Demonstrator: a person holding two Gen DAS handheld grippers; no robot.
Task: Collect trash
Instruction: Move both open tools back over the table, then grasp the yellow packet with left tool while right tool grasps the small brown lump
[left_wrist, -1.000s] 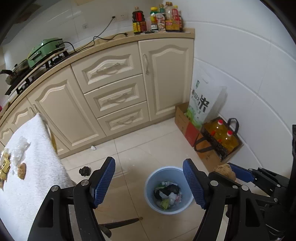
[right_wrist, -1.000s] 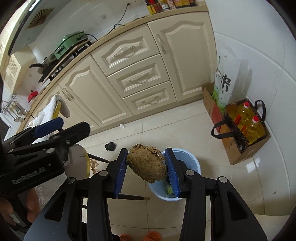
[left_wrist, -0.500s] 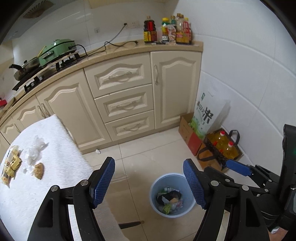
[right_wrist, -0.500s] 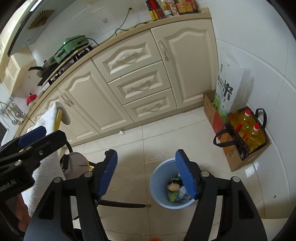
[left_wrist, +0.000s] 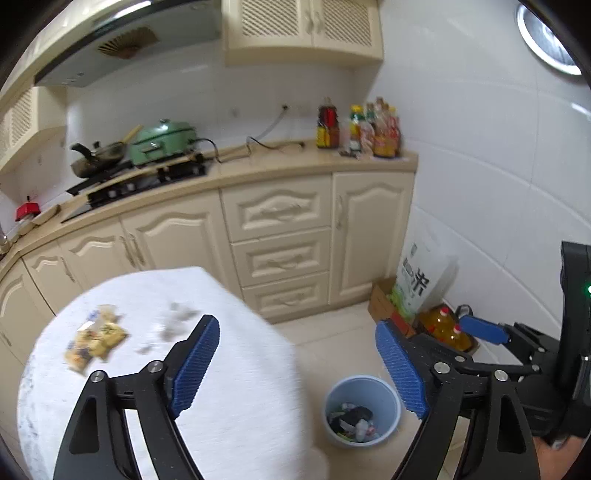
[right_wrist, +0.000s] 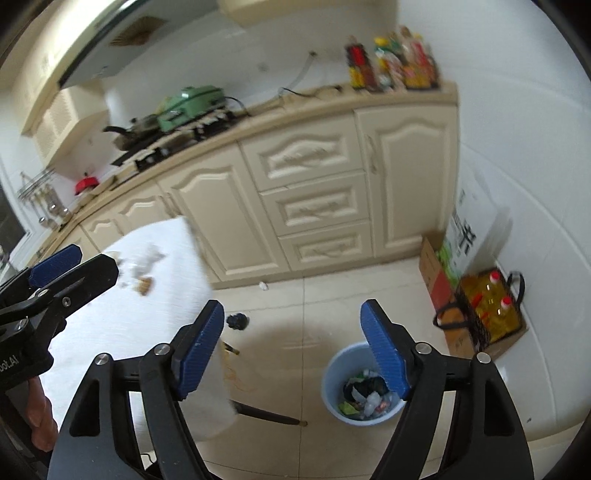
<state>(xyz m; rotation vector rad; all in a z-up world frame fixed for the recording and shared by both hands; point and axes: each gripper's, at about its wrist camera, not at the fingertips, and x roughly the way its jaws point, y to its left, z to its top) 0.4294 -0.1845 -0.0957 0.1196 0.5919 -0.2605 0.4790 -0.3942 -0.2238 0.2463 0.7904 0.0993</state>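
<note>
On the white-clothed table (left_wrist: 229, 387) at nine o'clock, yellow wrappers (left_wrist: 94, 341) and clear scraps (left_wrist: 173, 323) lie blurred. The left gripper (left_wrist: 297, 369) hangs over its edge, jaws just widened, nothing between. The right gripper (right_wrist: 291, 354) too has just spread, empty, with the blue trash bin (right_wrist: 334, 384) at five o'clock holding rubbish.

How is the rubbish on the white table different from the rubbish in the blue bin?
The rubbish on the table lies spread out in separate bits: yellowish wrappers and crumpled clear scraps. The rubbish in the bin sits heaped together, dark, white and green pieces touching. The table lot is up high on white cloth; the bin lot is down on the floor. Both look like small wrappers and scraps.
</note>
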